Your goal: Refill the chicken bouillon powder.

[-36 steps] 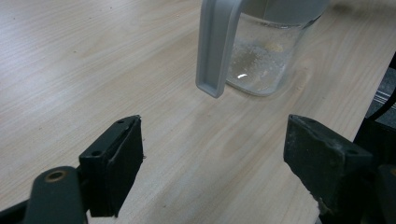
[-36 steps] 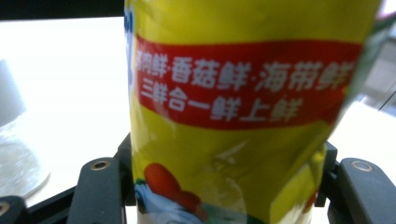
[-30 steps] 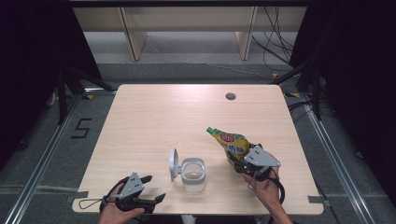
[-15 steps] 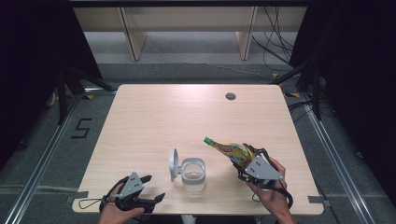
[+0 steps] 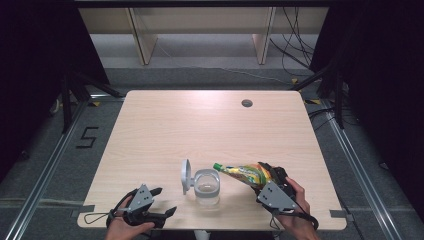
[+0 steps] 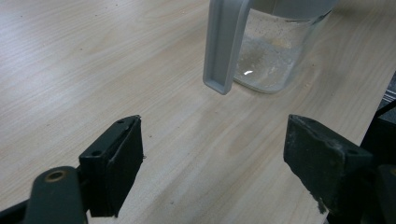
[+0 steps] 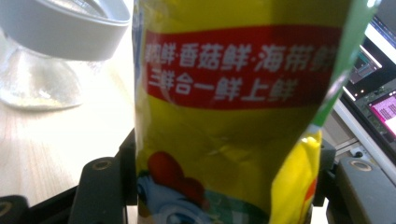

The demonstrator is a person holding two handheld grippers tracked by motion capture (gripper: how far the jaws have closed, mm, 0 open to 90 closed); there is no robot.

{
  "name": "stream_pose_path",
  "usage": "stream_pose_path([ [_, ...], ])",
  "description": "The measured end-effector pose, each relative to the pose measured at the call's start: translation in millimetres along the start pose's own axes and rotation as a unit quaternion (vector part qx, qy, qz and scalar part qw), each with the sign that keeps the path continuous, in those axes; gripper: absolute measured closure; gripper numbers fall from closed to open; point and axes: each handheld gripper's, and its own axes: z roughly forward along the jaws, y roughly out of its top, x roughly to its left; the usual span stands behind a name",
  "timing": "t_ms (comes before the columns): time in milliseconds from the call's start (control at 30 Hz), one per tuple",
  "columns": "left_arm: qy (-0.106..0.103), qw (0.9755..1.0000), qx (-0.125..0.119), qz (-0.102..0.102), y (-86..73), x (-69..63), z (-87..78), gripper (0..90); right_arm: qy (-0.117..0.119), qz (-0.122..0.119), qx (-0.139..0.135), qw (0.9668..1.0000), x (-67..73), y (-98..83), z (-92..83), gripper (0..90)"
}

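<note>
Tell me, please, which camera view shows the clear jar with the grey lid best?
The high view: the whole jar shows, its lid hinged open beside it. The left gripper view gives only its lower glass and grey handle; the right gripper view catches just a corner beside the yellow packet.

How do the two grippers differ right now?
The left gripper is open and holds nothing; the right gripper is shut on the yellow pouch. The left rests low at the table's near edge, aimed at the glass jar; the right tilts its pouch toward the jar's mouth. Both flank the jar.
</note>
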Motion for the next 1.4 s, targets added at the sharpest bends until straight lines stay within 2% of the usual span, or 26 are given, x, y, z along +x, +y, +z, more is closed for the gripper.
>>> stream_pose_path([
  [333,-0.001,1.0,0.003,0.009,0.2,1.2,0.2,19.5,-0.017,-0.052,0.017,0.9983,8.3,5.9,-1.9,38.6],
  [367,-0.001,1.0,0.003,0.009,0.1,1.3,0.1,19.5,-0.021,-0.061,0.02,0.9977,8.5,6.5,-1.9,38.6],
  [400,-0.001,1.0,0.002,0.008,0.1,1.1,0.3,19.5,-0.022,-0.085,0.014,0.996,6.5,7.7,-1.4,38.6],
  [433,-0.001,1.0,0.003,0.009,0.2,1.3,0.3,19.5,-0.021,-0.065,0.018,0.9975,9.4,7.6,-2.5,38.6],
  [467,0.001,1.0,0.003,0.009,0.1,1.1,0.5,19.5,-0.023,-0.072,0.02,0.997,9.3,8.5,-2.9,38.6],
  [500,0.0,1.0,0.002,0.009,0.2,1.0,0.5,19.5,-0.03,-0.096,0.02,0.9948,8.1,9.7,-3.0,38.6],
  [533,0.001,0.9999,0.003,0.011,0.2,1.2,0.5,19.5,-0.031,-0.103,0.024,0.9939,8.7,10.3,-3.2,38.6],
  [567,-0.001,0.9999,0.005,0.011,0.3,1.2,0.3,19.5,-0.038,-0.098,0.03,0.994,11.4,10.4,-4.1,38.6],
  [633,-0.001,0.9999,0.004,0.011,0.4,1.3,0.3,19.5,-0.042,-0.111,0.04,0.9921,14.2,11.6,-4.4,38.6],
  [700,-0.001,0.9999,0.004,0.011,0.4,1.4,0.4,19.5,-0.044,-0.129,0.032,0.9901,13.7,11.5,-2.6,38.6],
  [767,-0.001,0.9999,0.004,0.011,0.3,1.2,0.5,19.5,-0.046,-0.131,0.041,0.9895,15.5,12.8,-3.8,38.6],
  [800,0.001,0.9999,0.004,0.011,0.3,1.1,0.6,19.5,-0.048,-0.154,0.04,0.9861,14.4,13.7,-2.9,38.6],
  [867,0.0,0.9999,0.004,0.012,0.4,1.1,0.7,19.5,-0.052,-0.152,0.048,0.9858,17.5,13.8,-3.4,38.6],
  [900,0.002,1.0,0.004,-0.004,-0.4,-0.7,1.1,19.5,-0.054,-0.174,0.043,0.9823,15.8,14.7,-2.4,38.6],
  [933,0.001,1.0,0.006,0.0,-0.4,0.1,1.5,19.5,-0.055,-0.16,0.044,0.9846,17.6,13.5,-2.2,38.6],
  [967,0.003,0.9998,0.015,0.009,0.1,1.3,0.8,19.5,-0.055,-0.159,0.05,0.9844,18.7,14.3,-3.4,38.7],
  [1033,-0.004,1.0,0.003,-0.003,-0.1,-0.7,1.8,19.5,-0.058,-0.175,0.052,0.9815,19.4,14.7,-2.7,38.6],
  [1067,-0.005,0.9999,0.006,0.009,0.6,0.8,1.0,19.5,-0.059,-0.18,0.053,0.9805,20.1,15.1,-2.8,38.7],
  [1100,-0.001,1.0,0.004,-0.006,-0.2,-1.4,1.4,19.5,-0.059,-0.183,0.056,0.9797,20.9,15.3,-2.6,38.7],
  [1133,0.0,1.0,0.003,-0.005,-0.1,-1.6,1.4,19.5,-0.065,-0.2,0.054,0.9762,19.8,15.0,-1.5,38.6],
  [1167,0.0,1.0,0.003,-0.005,-0.2,-1.7,1.6,19.5,-0.066,-0.227,0.052,0.9702,18.0,17.3,-1.5,38.7],
  [1200,-0.002,1.0,0.002,-0.007,-0.2,-1.9,2.1,19.5,-0.066,-0.208,0.053,0.9745,21.1,15.7,-1.2,38.7],
  [1233,-0.002,1.0,0.003,-0.006,-0.3,-1.8,2.2,19.5,-0.069,-0.234,0.054,0.9683,19.5,18.3,-1.2,38.7],
  [1267,-0.002,1.0,0.003,-0.006,-0.4,-1.9,2.4,19.5,-0.07,-0.209,0.06,0.9736,22.8,16.8,-1.4,38.7],
  [1367,-0.003,1.0,0.001,0.006,0.4,-0.5,2.2,19.5,-0.073,-0.231,0.059,0.9684,23.6,18.4,0.3,38.8],
  [1400,-0.002,1.0,0.001,-0.009,-0.2,-2.2,2.5,19.5,-0.073,-0.237,0.06,0.9669,23.8,19.4,0.4,39.7],
])
